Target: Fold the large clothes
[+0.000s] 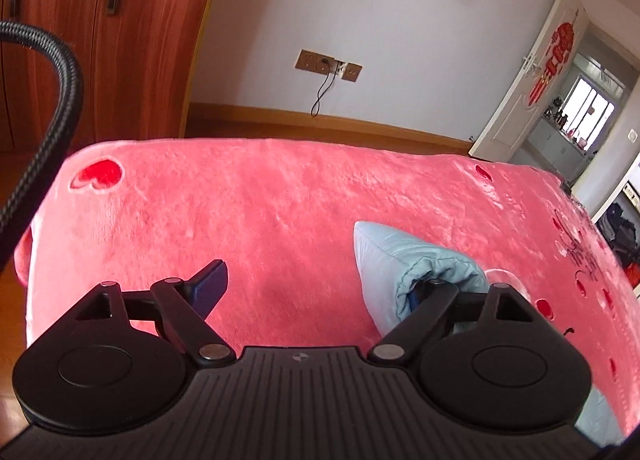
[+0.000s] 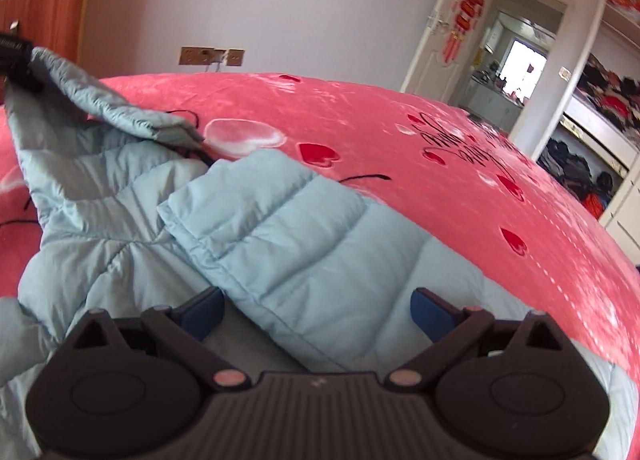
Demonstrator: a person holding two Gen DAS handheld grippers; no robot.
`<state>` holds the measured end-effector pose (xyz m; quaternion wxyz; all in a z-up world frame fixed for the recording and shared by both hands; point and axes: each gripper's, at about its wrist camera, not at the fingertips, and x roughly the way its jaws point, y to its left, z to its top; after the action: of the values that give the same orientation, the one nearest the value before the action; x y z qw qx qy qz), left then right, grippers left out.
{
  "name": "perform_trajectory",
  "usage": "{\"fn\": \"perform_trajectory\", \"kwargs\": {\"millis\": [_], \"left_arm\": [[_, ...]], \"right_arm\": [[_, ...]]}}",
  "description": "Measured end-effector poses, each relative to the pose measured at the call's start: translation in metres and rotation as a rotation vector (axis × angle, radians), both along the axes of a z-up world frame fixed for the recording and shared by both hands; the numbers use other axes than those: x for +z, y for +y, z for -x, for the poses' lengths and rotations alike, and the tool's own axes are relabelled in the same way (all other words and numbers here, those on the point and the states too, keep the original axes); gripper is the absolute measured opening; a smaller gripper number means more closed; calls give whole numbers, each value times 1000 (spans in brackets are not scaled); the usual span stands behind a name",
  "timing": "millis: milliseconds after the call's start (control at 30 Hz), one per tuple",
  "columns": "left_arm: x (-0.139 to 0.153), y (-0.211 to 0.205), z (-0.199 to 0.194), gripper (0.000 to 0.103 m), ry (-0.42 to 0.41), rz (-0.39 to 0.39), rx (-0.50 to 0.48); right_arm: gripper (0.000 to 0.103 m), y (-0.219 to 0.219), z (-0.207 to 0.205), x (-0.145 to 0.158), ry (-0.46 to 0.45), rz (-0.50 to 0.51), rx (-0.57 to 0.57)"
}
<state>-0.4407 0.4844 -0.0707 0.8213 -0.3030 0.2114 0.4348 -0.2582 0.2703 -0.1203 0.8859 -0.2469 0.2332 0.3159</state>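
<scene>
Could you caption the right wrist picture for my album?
Open tongs above a pale blue quilted jacket on a pink heart-patterned blanket.

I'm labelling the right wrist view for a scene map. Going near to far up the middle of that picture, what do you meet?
Right gripper, jaws open → light blue puffer jacket → pink bedspread with red hearts → wall sockets.

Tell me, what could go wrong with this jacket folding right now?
The left gripper stands open, yet a jacket corner drapes over one finger; pulling away could drag the fold undone. The right gripper is open over a folded sleeve; closing there might pinch both layers and bunch them on the blanket.
</scene>
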Motion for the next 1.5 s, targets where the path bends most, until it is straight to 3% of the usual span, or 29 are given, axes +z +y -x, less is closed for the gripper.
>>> {"fn": "perform_trajectory", "kwargs": {"millis": [100,167,233,400,567,700,833,967,1167,1233,1300,1367,1433,1500], "left_arm": [[5,-5,1,103,23,-56,-6],[7,-12,1,103,40,-89,-8],[6,-11,-1,103,60,-118,-2],[1,-9,-8,103,85,-160,21],[11,-14,-1,103,68,-194,63],[12,-11,5,103,11,-200,73],[1,-2,5,103,117,-167,111],[2,-2,7,103,200,-176,103],[2,-7,19,103,269,-209,108],[2,-3,28,103,213,-174,126],[-1,7,40,103,122,-68,133],[-10,23,50,103,85,75,110],[-16,34,64,103,43,186,96],[-12,37,78,103,36,184,102]], "right_arm": [[95,8,2,-3,-31,16,6],[82,10,-1,-3,-34,13,-4],[49,10,-5,-1,-28,1,-28],[4,-5,-16,16,11,-98,-132],[2,-46,-30,54,-23,-212,-277],[1,-108,-45,87,-62,-288,-442],[1,-189,-50,109,-140,-273,-635],[1,-279,-39,109,-153,-268,-856],[1,-389,6,77,-87,-379,-1179],[2,-410,21,67,-68,-409,-1235],[3,-425,33,60,-40,-449,-1266],[6,-433,45,58,-33,-459,-1291],[25,-438,53,56,-17,-478,-1306],[40,-440,64,56,-14,-491,-1294]]}}
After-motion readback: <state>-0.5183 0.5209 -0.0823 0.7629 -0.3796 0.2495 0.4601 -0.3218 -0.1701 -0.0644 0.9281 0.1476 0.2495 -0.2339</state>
